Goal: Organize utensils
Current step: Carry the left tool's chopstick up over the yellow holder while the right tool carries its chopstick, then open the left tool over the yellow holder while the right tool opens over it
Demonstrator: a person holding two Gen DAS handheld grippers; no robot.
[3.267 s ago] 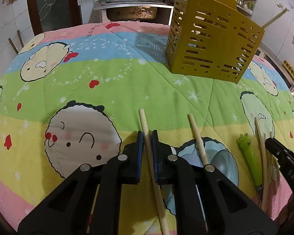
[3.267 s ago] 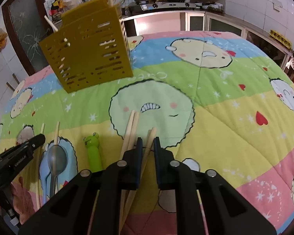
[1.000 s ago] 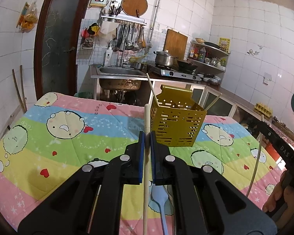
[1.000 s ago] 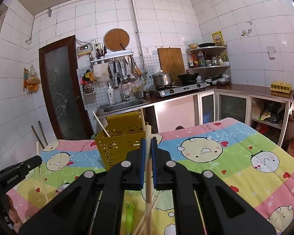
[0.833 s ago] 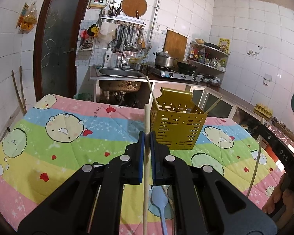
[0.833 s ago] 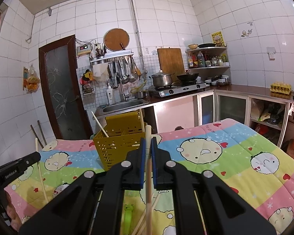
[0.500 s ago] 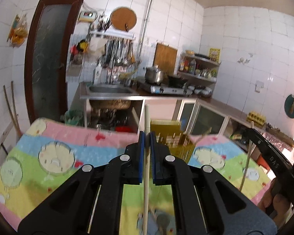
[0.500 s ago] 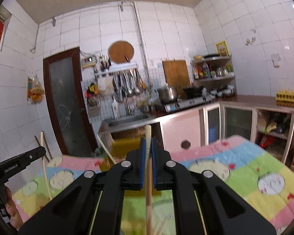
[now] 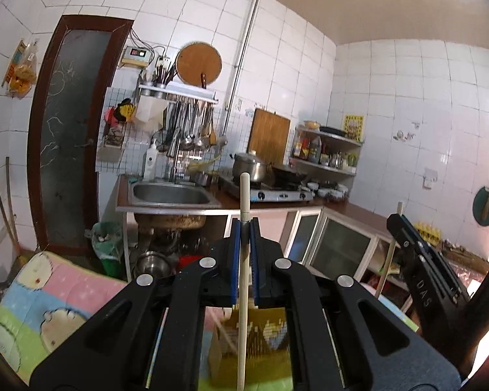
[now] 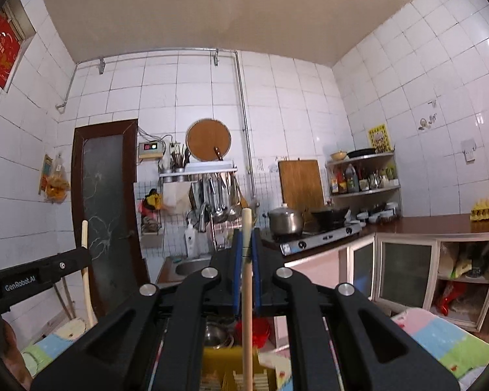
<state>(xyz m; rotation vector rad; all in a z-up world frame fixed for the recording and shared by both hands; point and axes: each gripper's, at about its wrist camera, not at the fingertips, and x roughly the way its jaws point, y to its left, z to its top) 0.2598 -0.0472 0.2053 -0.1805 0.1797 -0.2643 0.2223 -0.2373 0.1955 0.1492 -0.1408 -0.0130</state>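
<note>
Pale matt wooden chopstick point(image 9: 243, 280); yellow plastic basket point(image 9: 260, 342); glossy wall tiles point(image 9: 407, 97).

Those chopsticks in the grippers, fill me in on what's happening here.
A person holds a gripper in each hand, sorting utensils. The left gripper is shut on one wooden chopstick, held upright. The right gripper is shut on another chopstick, also upright. Both hang above the yellow utensil basket, which sits on the cartoon-print cloth below. Neither chopstick is in the basket yet.

Lifted off the quilt point(image 9: 32, 293): both chopsticks point(image 9: 243, 260) point(image 10: 247, 293), now upright above the yellow basket point(image 10: 218, 368) at 6 o'clock.
</note>
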